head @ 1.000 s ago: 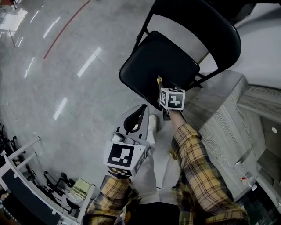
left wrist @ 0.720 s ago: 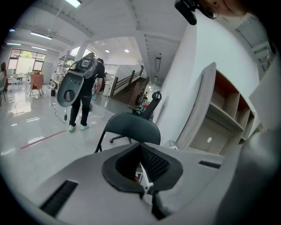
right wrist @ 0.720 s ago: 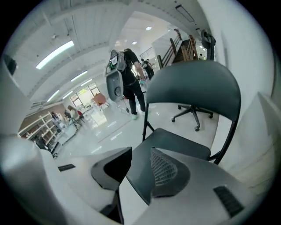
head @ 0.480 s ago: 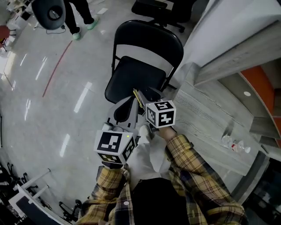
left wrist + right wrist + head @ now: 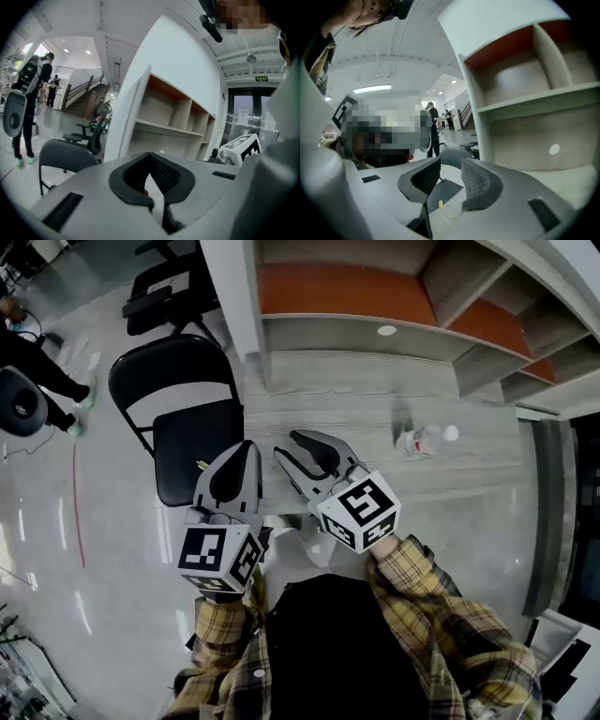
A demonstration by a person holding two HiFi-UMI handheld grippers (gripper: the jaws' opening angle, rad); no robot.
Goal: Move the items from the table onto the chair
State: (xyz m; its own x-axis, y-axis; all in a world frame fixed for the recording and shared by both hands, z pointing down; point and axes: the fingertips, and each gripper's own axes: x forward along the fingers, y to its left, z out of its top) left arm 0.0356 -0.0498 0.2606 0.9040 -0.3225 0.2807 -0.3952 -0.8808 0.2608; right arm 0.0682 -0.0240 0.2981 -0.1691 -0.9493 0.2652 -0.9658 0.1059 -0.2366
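A black folding chair (image 5: 192,442) stands at the left end of the grey table (image 5: 375,399). The left gripper (image 5: 246,448) hangs over the seat's near edge, jaws tip to tip on nothing. Just beside it, the right gripper (image 5: 289,444) gapes empty over the table. Further right lies a clear bottle (image 5: 422,440) — only the head view shows it. The left gripper view alone catches a staircase (image 5: 79,96).

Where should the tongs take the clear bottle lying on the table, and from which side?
Probably across the mid-body of the bottle, coming down from above: it lies on its side on the table, so its round body gives two opposite walls.
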